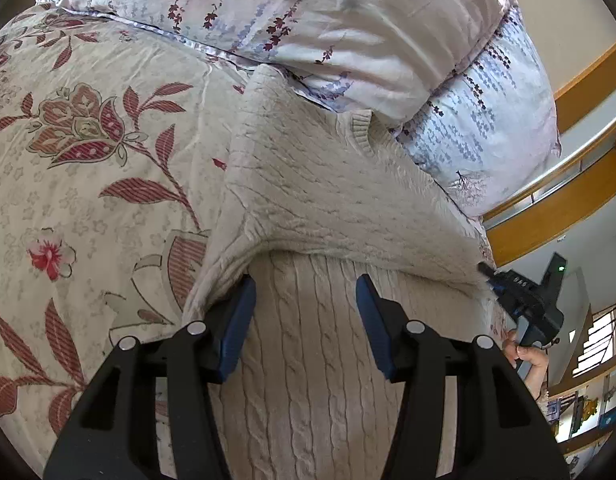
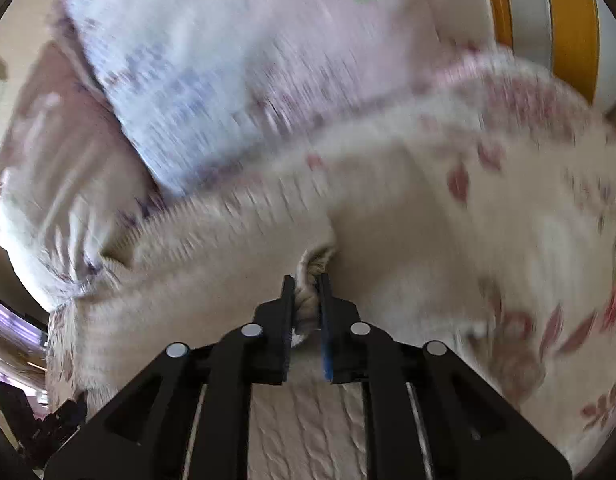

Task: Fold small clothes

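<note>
My right gripper (image 2: 306, 292) clamps the sweater (image 1: 308, 200) edge; left gripper (image 1: 306, 304) jaws apart, holding nothing. Next, I carry this fold across.

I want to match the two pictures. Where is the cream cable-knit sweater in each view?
Left wrist view: the cream cable-knit sweater fills the centre and bottom, running between the open left gripper.
Right wrist view: it spans the lower middle, blurred; the right gripper pinches a fold of it.
Shared landmark: the pale floral pillow lies behind the sweater, at the top of both views.
</note>
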Demonstrator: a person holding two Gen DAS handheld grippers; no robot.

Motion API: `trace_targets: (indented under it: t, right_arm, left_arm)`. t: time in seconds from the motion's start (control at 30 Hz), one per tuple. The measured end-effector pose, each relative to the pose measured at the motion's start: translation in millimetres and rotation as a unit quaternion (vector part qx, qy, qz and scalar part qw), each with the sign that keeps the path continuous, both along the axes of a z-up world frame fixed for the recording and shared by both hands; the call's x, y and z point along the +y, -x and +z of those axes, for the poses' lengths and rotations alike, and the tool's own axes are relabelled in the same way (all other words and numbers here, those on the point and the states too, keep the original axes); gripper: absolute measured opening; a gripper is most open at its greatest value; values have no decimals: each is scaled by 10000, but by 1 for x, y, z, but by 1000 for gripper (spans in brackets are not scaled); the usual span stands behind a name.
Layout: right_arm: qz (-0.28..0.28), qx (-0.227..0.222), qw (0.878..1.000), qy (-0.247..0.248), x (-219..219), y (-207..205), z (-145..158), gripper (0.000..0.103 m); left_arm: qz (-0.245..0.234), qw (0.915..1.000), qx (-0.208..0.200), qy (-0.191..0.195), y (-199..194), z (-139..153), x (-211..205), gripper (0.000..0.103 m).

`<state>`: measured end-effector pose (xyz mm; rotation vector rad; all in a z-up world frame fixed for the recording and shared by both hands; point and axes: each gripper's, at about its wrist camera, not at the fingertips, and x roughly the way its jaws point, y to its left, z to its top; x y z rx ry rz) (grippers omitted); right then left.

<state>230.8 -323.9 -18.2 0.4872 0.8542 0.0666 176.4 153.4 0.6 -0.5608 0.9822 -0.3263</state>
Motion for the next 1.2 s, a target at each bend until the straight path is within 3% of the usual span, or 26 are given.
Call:
trace_targets:
  t: [0.07,0.13,0.17,0.37,0.5,0.8,1.0,1.2]
  right_arm:
    - [-26,-19,9999,-147,-10,11,1,41]
    - [-11,-216,9994,-260,-23,27,7,57]
    - [1,-323,9990,-302,-30,38,11,58]
    - [257,-244,9966,-747,-70,90,5,58]
    - [183,0,9937,-1102,-96,120,-14,56]
    - [716,182,9849,-1568,-94,164,-41,36]
    - [1247,257,9715,-1999,-84,187,-52,29]
    - [1813,237,9600,-2122,-69,213,-53,29]
  left_arm:
    - [-29,10000,2,61,5,1,1,52]
    - [-102,9999,-34,113,14,3,4,52]
    - [-145,9998,-76,134,19,5,5,52]
    - [-294,9989,-363,43,62,18,21,52]
    - [-279,9991,-321,57,83,15,31,52]
    - [-268,9984,-148,477,125,-5,38,51]
    - [-573,9943,-118,886,153,-13,29,34]
    - [-979,9857,21,1372,178,-25,17,26]
